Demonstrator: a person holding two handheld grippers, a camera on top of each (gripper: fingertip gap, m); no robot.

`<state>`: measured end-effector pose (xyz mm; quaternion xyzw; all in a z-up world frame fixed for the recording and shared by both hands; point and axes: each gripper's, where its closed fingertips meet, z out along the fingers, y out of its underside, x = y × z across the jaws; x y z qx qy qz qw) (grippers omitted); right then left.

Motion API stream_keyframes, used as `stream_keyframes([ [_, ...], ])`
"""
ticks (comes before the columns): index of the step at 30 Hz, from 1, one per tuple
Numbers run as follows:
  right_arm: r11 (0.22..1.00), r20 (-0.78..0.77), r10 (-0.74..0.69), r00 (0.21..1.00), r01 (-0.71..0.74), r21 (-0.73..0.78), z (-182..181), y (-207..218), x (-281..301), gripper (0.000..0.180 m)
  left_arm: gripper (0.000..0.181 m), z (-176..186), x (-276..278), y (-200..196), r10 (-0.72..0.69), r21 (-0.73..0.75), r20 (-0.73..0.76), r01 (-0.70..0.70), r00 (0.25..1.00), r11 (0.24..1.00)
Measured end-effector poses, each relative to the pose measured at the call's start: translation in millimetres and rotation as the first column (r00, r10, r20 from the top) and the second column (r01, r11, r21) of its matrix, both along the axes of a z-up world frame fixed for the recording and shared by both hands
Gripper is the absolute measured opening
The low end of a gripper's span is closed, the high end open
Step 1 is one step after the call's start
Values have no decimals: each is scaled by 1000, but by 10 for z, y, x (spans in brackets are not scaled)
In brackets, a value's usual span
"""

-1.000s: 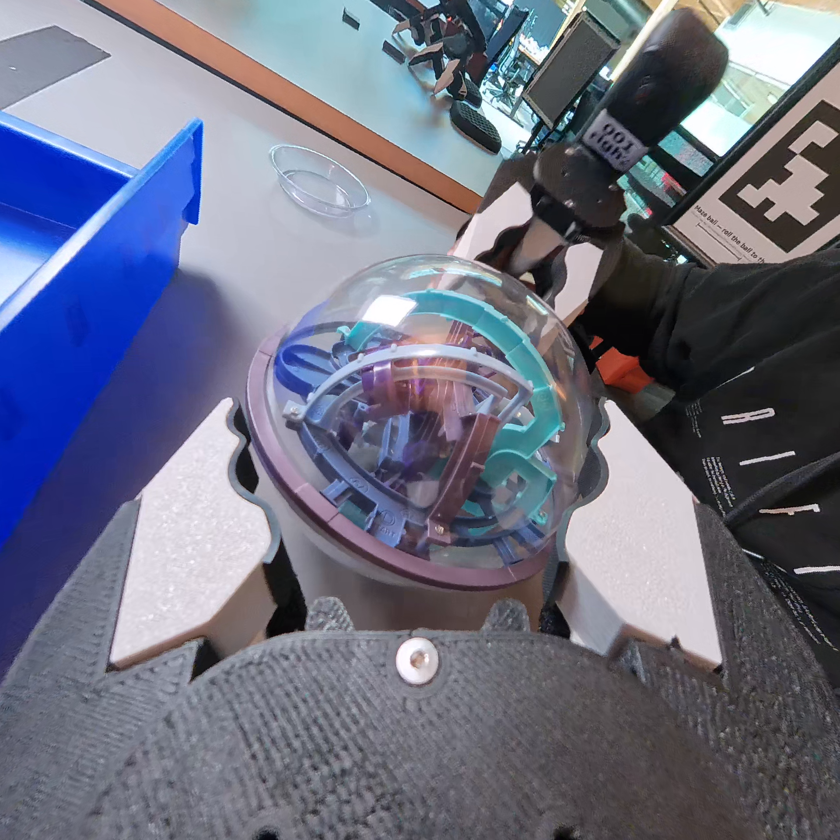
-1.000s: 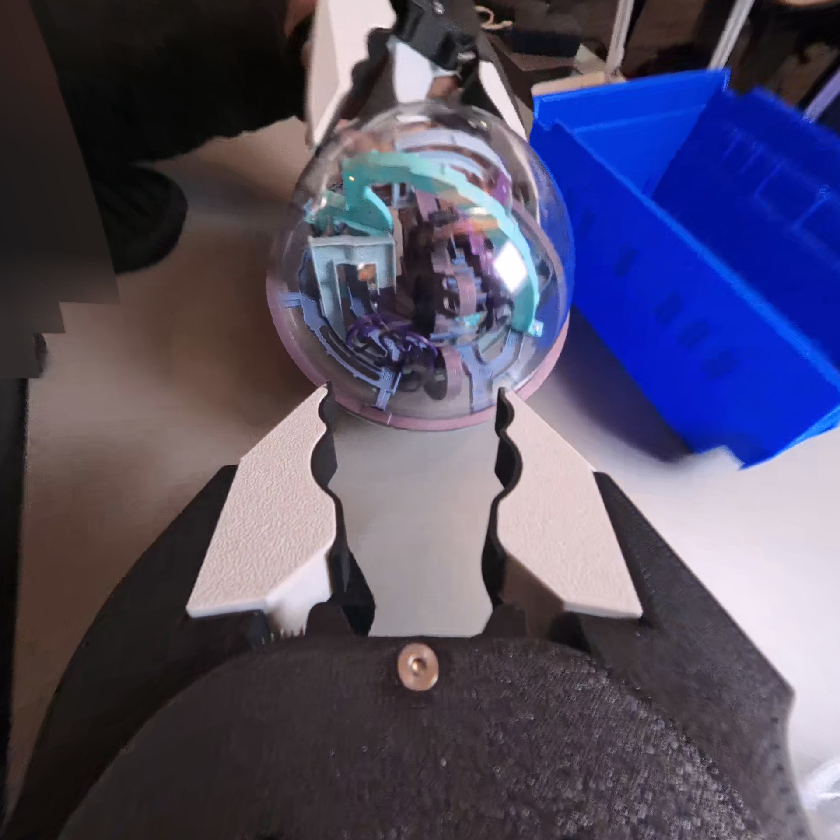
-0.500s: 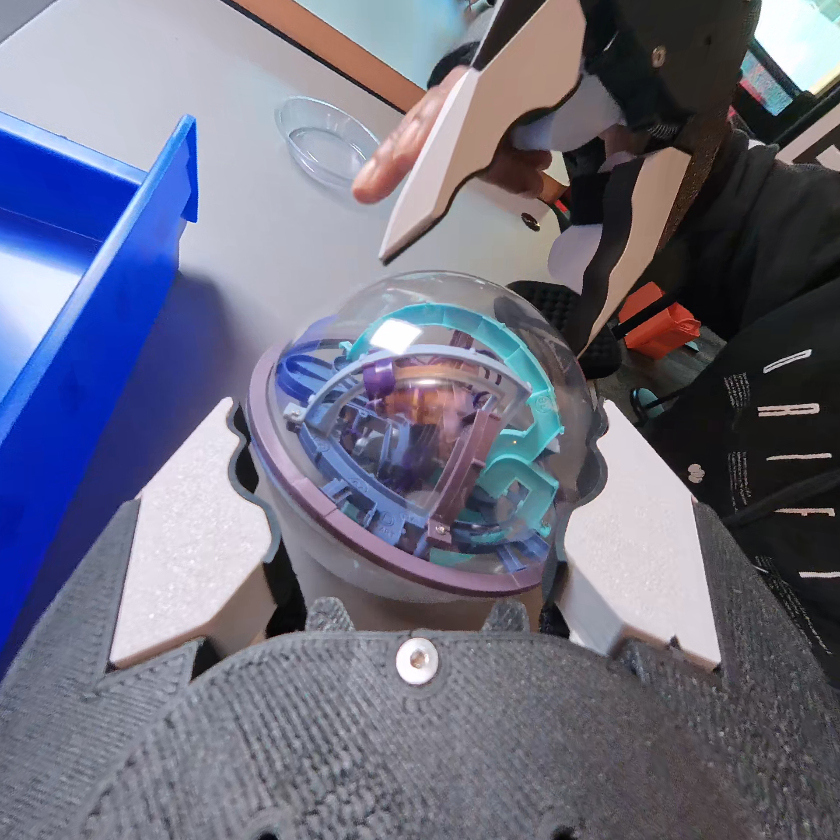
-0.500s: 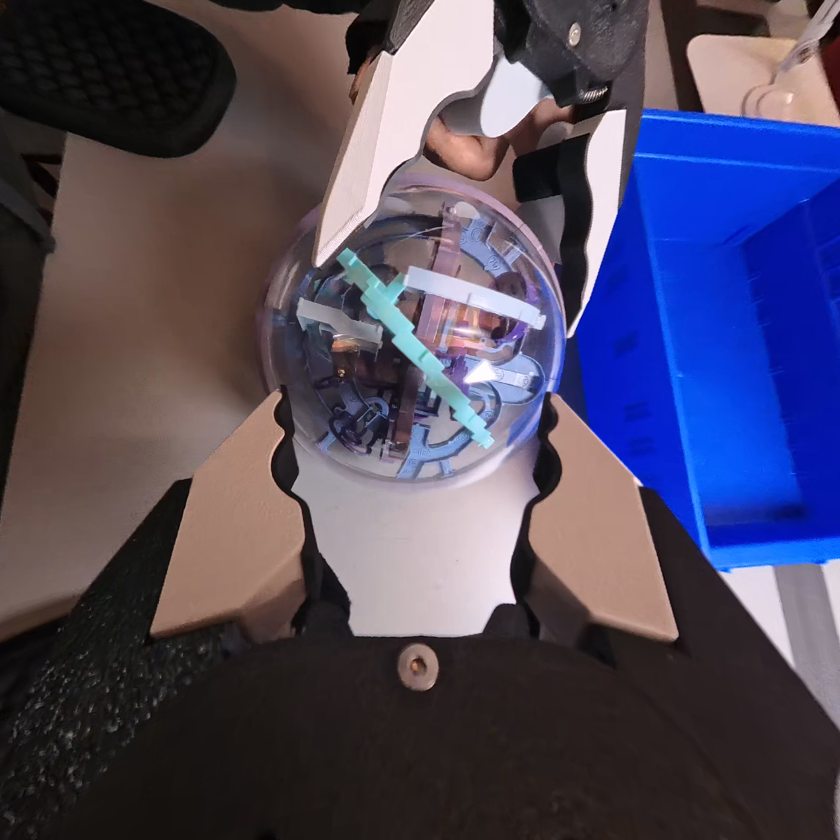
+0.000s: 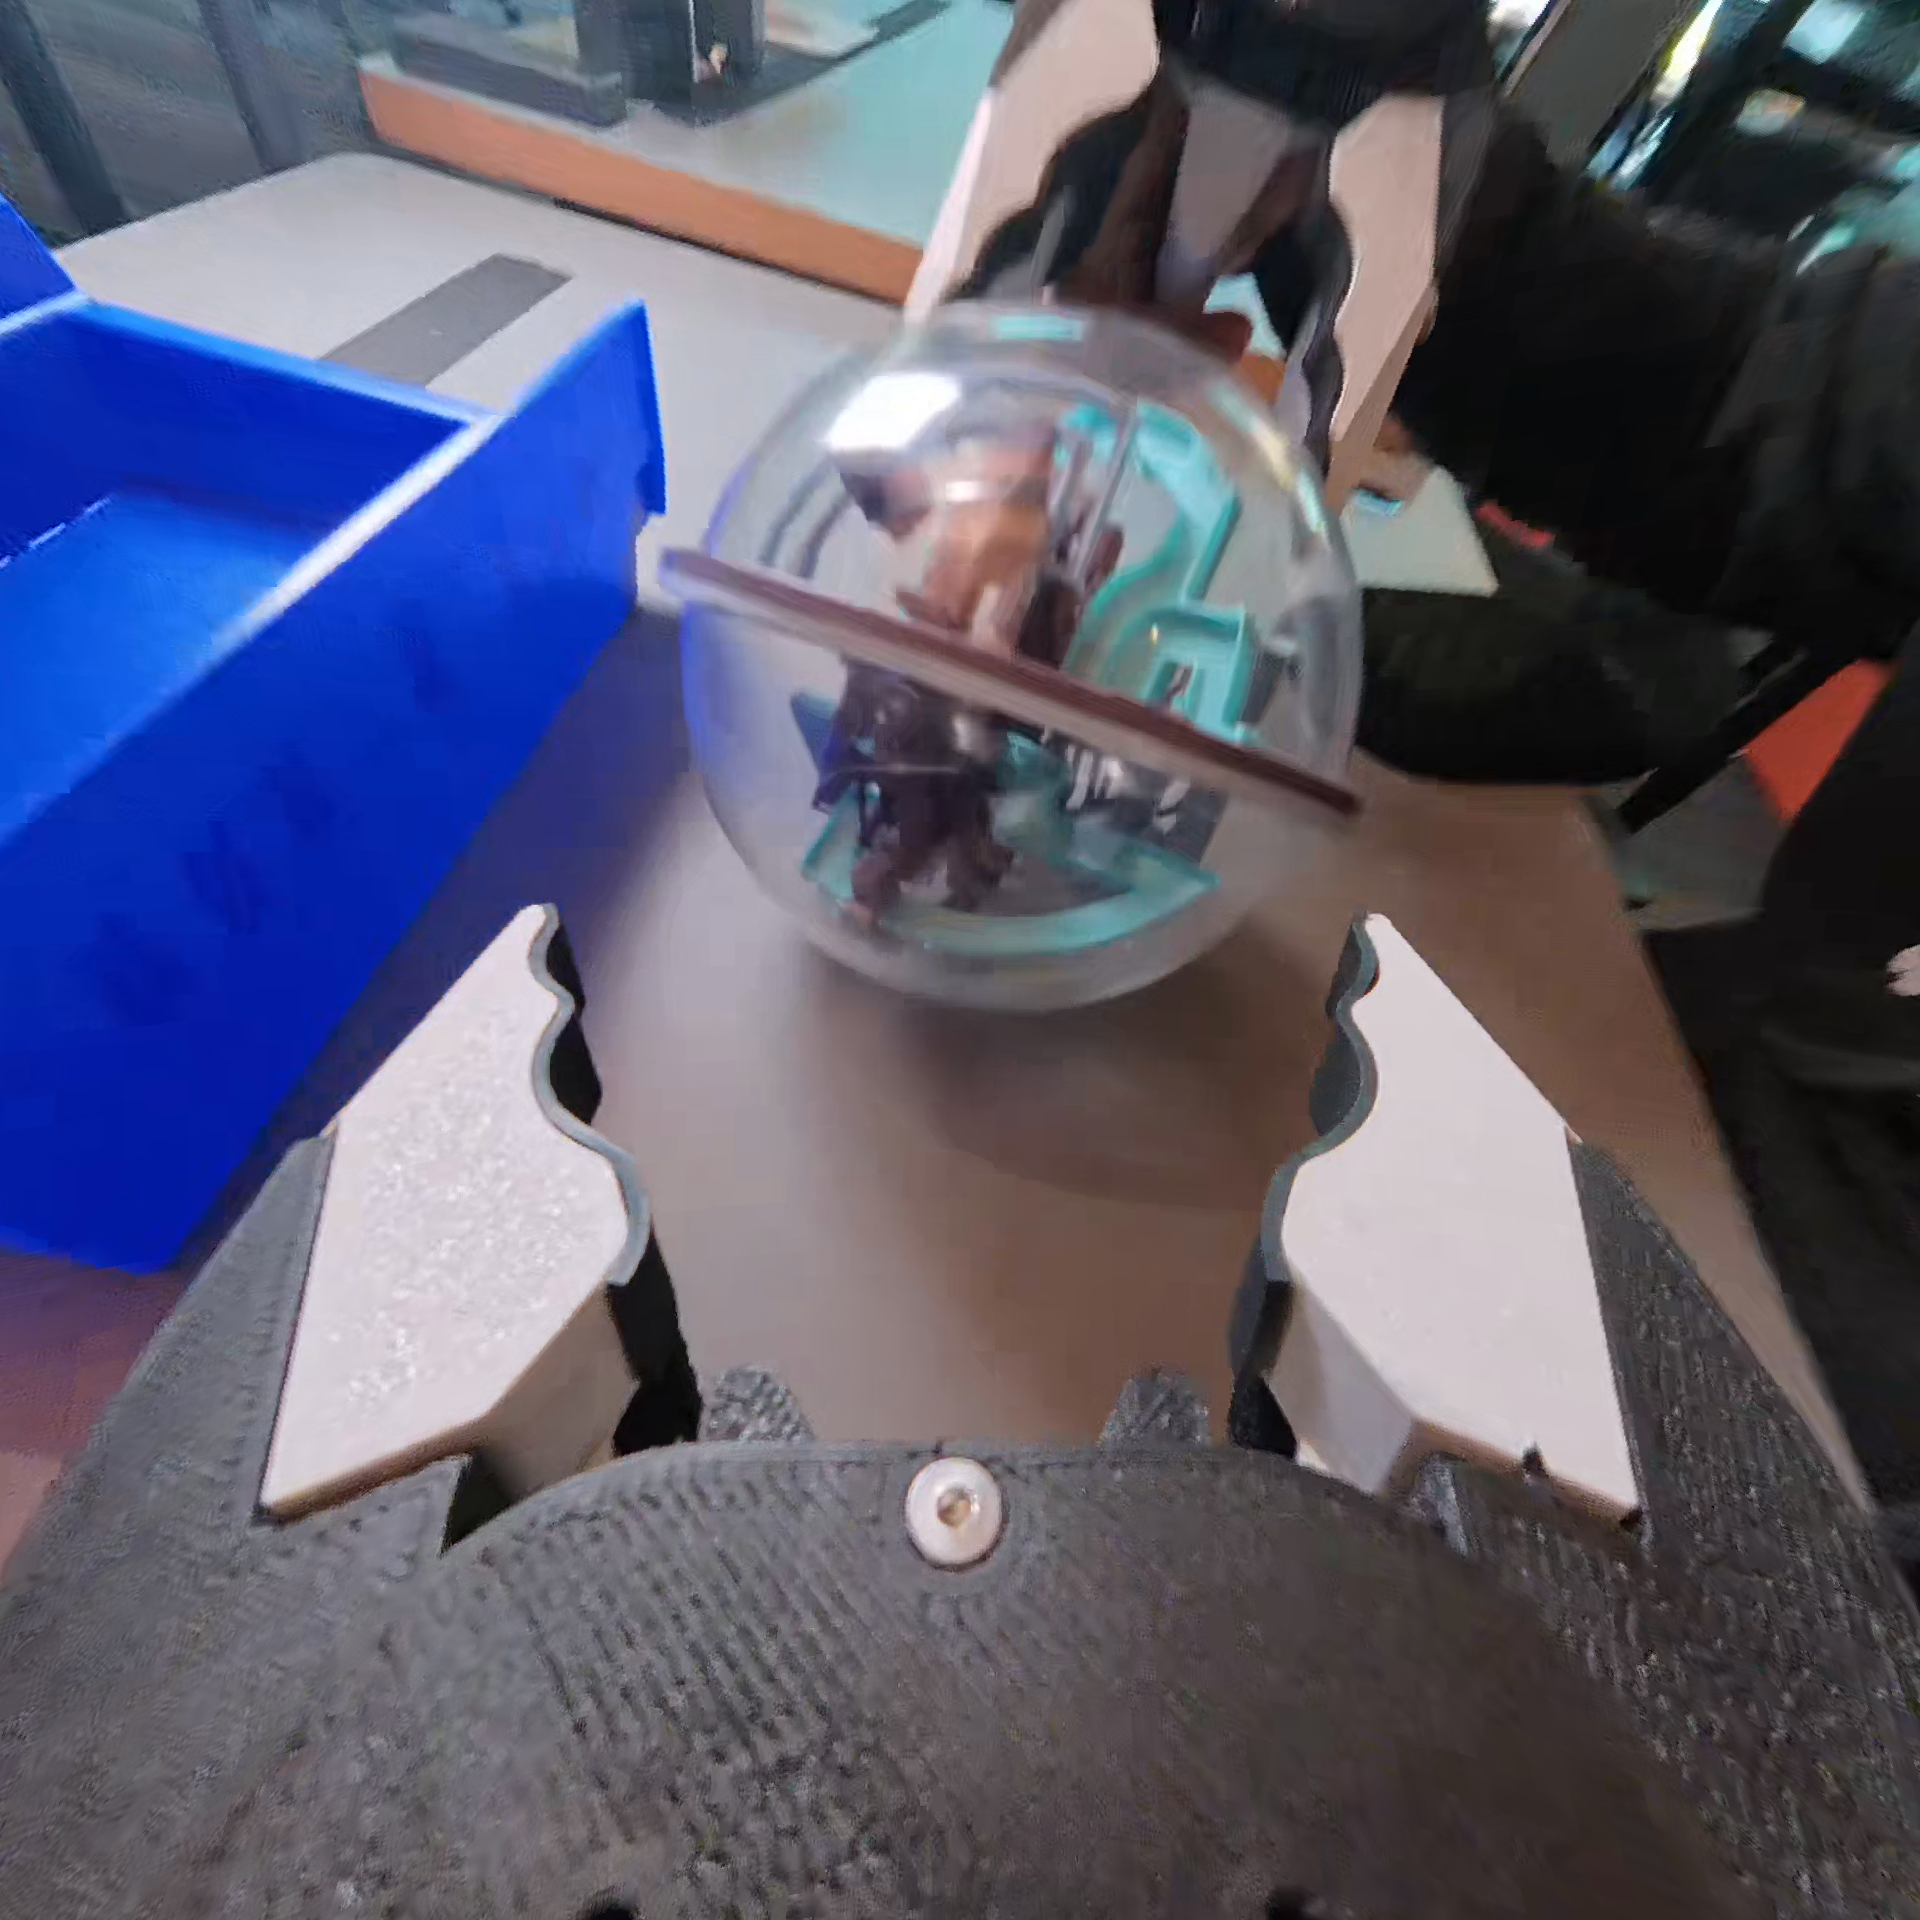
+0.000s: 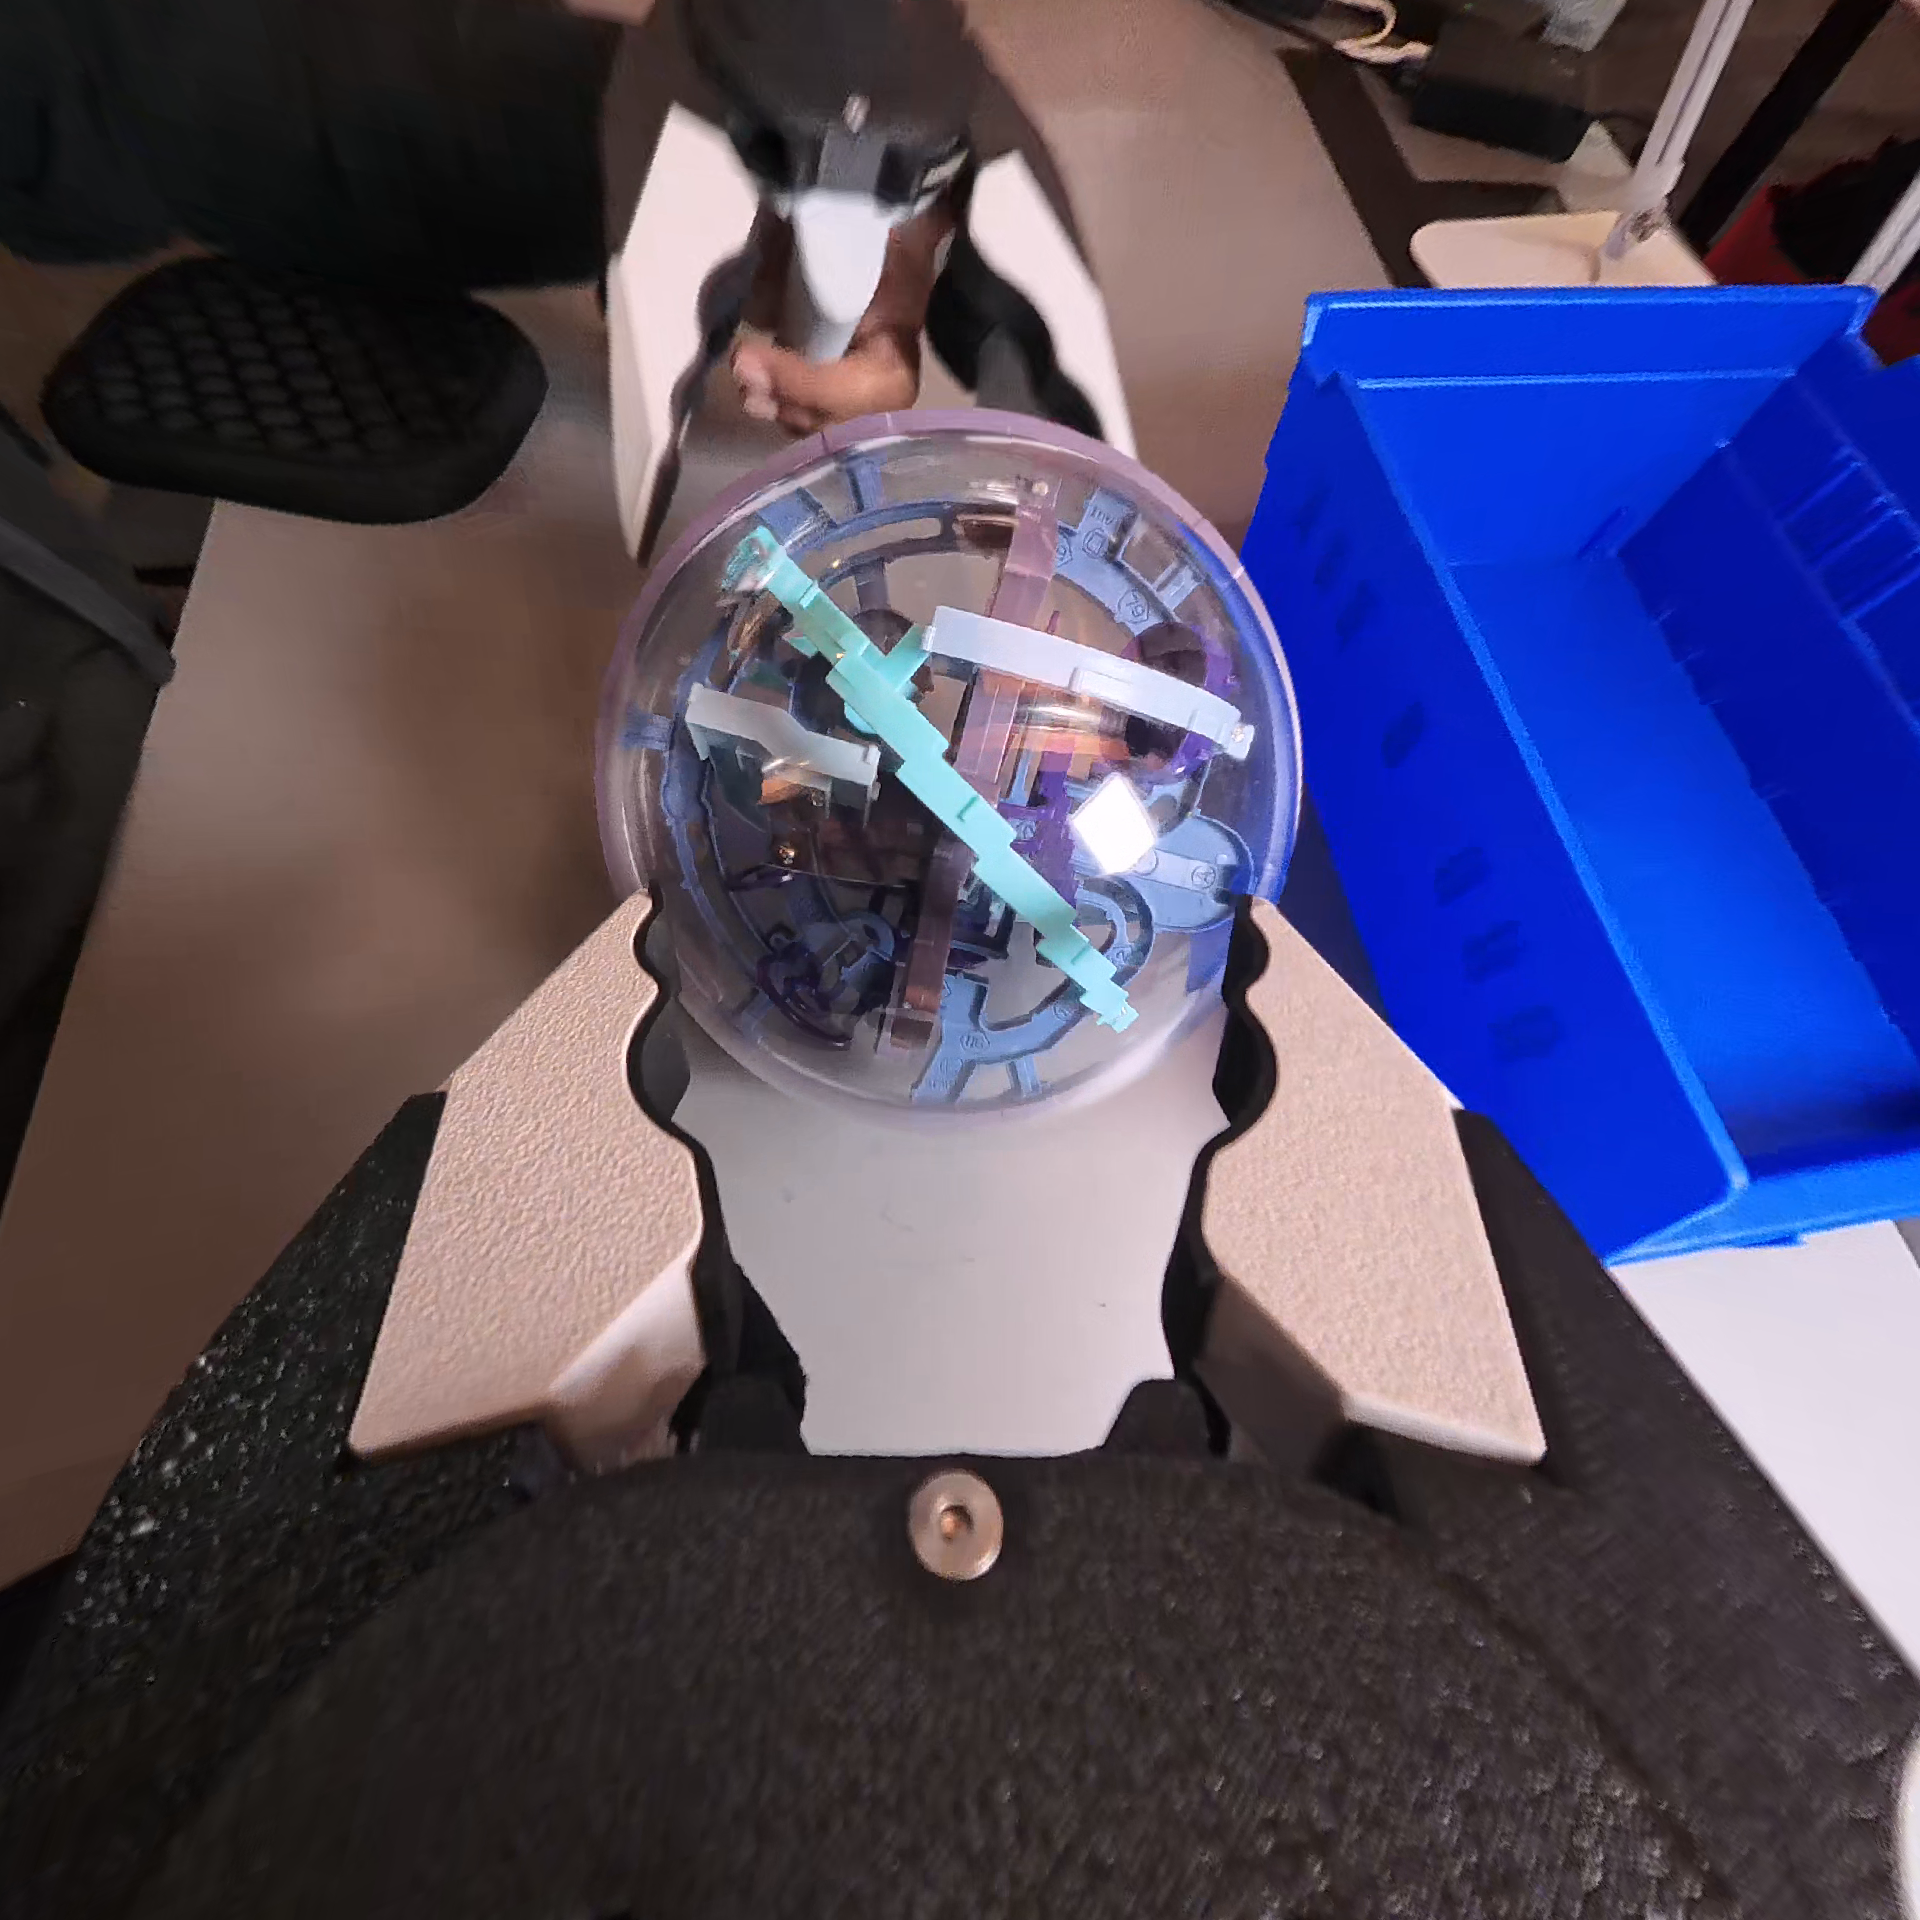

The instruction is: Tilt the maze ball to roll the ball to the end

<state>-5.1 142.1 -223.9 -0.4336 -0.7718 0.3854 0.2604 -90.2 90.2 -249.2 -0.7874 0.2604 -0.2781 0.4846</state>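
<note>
While the right tongs clasp the maze ball at the tips of their wavy pads, one pad on each lower flank of the clear sphere, the left tongs stand wide apart with nothing between them, a strip of bare surface separating their tips from the ball at the centre of the left wrist view. That ball sits at the middle of both views, seemingly resting on or just above the surface; its dark equator band slants down toward the right of the left wrist frame. A blue bin lies just beside it, at the left of that frame and at the right of the right wrist frame.

The grip looks shallow, only the pad tips meeting the curved shell, so tilting is best done slowly, by turning the wrist rather than swinging the arm; a smooth sphere can slip out of a tip pinch. The small ball inside cannot be picked out among the teal, purple and blue tracks, so each tilt should be slight and paused until its position is clear. Keeping the sphere low over the surface limits harm from a slip, and turning it away from the bin wall avoids a knock. The empty left tongs are best kept close, ready to steady the far side.
</note>
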Motion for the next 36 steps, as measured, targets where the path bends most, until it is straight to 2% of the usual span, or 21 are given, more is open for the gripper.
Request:
stream_keyframes([
  [4,996,-66,-80,995,78,-32,-15,-3,70,103,142,-223,234,31,17,49,-97,-13,995,999],
  [12,980,-129,-170,977,153,-130,-115,-36,87,103,138,-180,405,156,17,91,-101,-8,995,996],
  [22,974,-127,-158,979,134,-183,-223,-151,23,104,138,-88,313,27,37,119,-147,-19,988,993],
  [36,965,-111,-155,982,126,-231,-381,-211,27,104,134,179,321,-1,18,159,-99,-3,995,987],
])
